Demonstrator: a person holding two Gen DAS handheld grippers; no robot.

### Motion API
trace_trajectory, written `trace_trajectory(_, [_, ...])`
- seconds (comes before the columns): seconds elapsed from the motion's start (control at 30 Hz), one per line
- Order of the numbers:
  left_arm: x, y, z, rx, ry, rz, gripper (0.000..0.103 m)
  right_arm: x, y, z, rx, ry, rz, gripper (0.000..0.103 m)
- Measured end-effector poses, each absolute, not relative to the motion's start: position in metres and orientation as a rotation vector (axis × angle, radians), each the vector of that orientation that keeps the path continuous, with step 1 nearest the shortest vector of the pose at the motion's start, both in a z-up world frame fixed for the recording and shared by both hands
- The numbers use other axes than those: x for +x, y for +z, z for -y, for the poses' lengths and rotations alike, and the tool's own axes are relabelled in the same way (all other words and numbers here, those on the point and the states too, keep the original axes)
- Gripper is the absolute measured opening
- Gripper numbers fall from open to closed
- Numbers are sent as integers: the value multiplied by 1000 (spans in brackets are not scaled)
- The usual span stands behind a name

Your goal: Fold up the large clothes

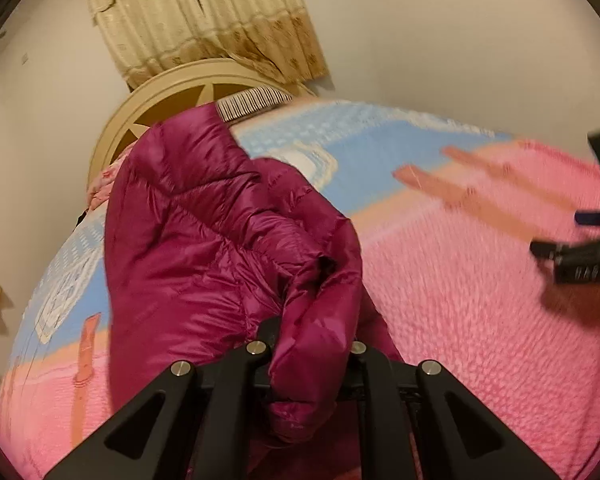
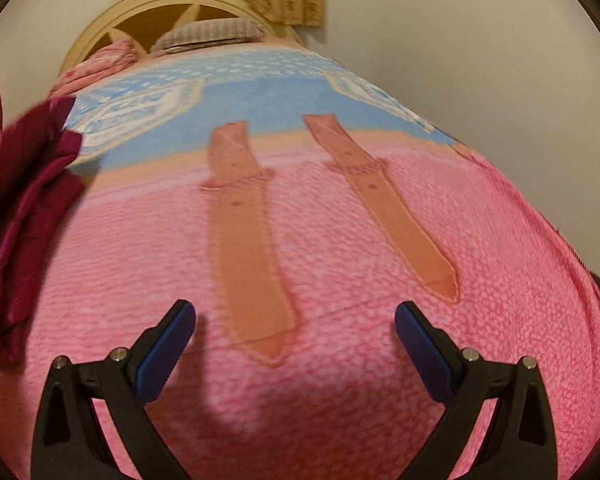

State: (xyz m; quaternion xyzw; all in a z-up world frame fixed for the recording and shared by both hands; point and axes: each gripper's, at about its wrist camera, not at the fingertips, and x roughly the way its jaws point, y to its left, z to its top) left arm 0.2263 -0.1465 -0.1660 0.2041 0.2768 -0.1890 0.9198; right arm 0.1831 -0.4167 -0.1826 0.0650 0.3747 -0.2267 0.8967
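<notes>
A shiny magenta puffer jacket [image 1: 204,248] hangs bunched in front of my left gripper [image 1: 312,356], which is shut on a fold of it and holds it above the bed. The jacket also shows at the left edge of the right wrist view [image 2: 24,208]. My right gripper [image 2: 296,336] is open and empty, its blue pads [image 2: 168,344] wide apart just above the pink bedspread [image 2: 340,400]. The right gripper also shows at the right edge of the left wrist view [image 1: 580,248], apart from the jacket.
The bed is covered by a pink and blue bedspread [image 1: 460,280] with two orange strap patterns [image 2: 248,248]. A striped pillow [image 2: 212,34] and a cream round headboard [image 2: 172,4] lie at the far end. Curtains [image 1: 204,28] hang on the wall behind.
</notes>
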Motion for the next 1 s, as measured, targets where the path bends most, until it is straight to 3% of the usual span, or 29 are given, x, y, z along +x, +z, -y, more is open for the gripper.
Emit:
trace_trajectory(0.13, [223,-182,156,487,-384,-553,13,184,-192,423,161,-469,-789,102])
trace_trajectory(0.3, [216,-173,164,515,-377,-547,30,183,-192,422,159,-467,-786,103])
trace_trajectory(0.33, [209,-167,164,515,-386,-529,36,184,-192,421,160,-467,-786,103])
trace_trajectory(0.4, [192,-158,164,524,-404,-502,59,184,-193,421,159,-468,-788,103])
trace_trajectory(0.43, [182,-152,161,525,-414,-484,76,185,-194,422,157,-469,-789,103])
trace_trajectory(0.47, [174,-148,159,522,-423,-470,81,185,-194,423,157,-468,-790,103])
trace_trajectory(0.63, [147,-126,117,491,-397,-427,81,186,-195,424,157,-468,-790,103])
trace_trajectory(0.77, [169,-118,54,401,-252,-459,83,185,-193,424,172,-472,-785,101])
trace_trajectory(0.93, [247,-126,-17,294,52,-578,84,198,-177,405,201,-408,-769,78])
trace_trajectory(1.0, [272,-126,-37,189,113,-624,84,212,-164,390,185,-382,-756,78])
